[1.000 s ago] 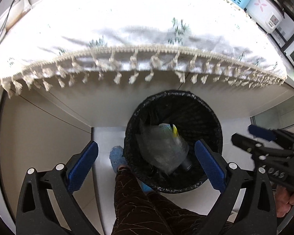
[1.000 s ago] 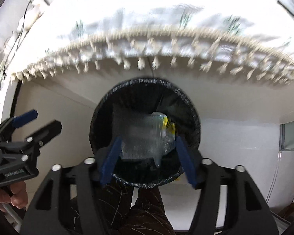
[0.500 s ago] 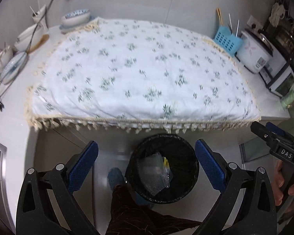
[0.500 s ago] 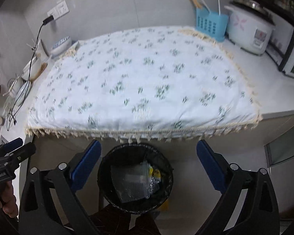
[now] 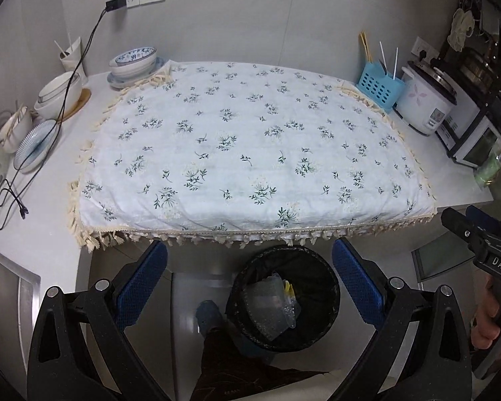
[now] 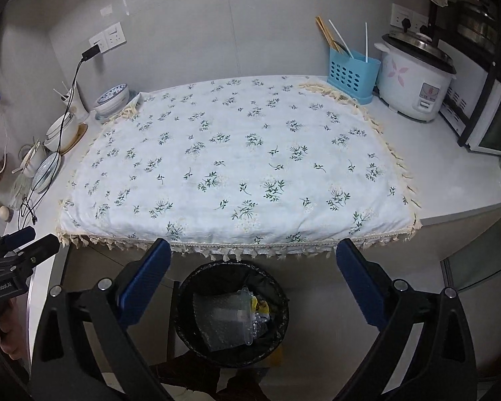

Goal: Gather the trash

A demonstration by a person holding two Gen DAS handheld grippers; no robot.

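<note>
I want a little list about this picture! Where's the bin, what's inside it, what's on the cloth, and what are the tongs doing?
bin: black trash bin on the floor below the counter edge
inside bin: clear plastic packaging, a yellow scrap
cloth: floral tablecloth, nothing lying on it
left tongs: open, holding nothing
right tongs: open, holding nothing

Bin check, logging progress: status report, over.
Both grippers, left and right, open, empty. Trash in bin. Cloth bare; nothing in the way.
</note>
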